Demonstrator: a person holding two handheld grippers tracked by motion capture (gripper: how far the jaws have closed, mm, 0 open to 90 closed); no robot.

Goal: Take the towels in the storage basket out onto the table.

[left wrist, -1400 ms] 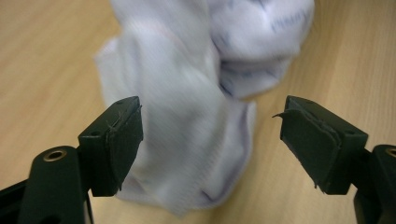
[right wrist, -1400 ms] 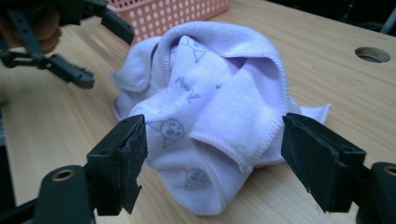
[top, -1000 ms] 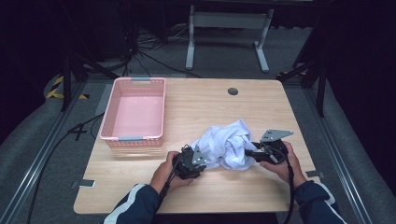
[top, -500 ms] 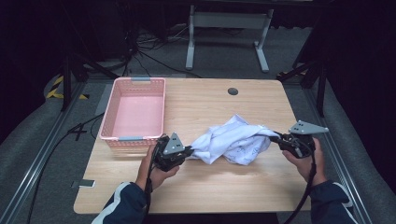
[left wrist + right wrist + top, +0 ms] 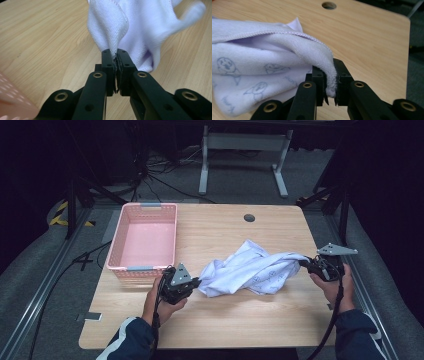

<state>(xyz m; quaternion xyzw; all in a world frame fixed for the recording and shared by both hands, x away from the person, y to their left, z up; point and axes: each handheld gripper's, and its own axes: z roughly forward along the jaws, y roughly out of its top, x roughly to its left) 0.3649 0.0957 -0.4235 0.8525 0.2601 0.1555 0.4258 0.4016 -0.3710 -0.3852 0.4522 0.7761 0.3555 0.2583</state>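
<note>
A white cloth [image 5: 250,270] printed with small grey figures hangs stretched between my two grippers, just above the wooden table [image 5: 225,227]. My left gripper [image 5: 196,281] is shut on the cloth's left end. In the left gripper view the jaws [image 5: 116,51] pinch a fold of the cloth [image 5: 140,22]. My right gripper [image 5: 304,263] is shut on the right end. In the right gripper view the hemmed edge of the cloth [image 5: 262,55] is clamped between the jaws [image 5: 329,62]. Both pairs of jaws have just been closing on the cloth.
A pink plastic basket [image 5: 148,208] stands at the table's left, right behind my left hand. A round cable hole [image 5: 249,218] sits near the far edge. My right hand is close to the table's right edge. A metal stand foot [image 5: 240,142] lies on the floor beyond.
The hands have drawn apart, left going left and right going right. The cloth has gone from a crumpled heap to a long band between them, lifted a little.
</note>
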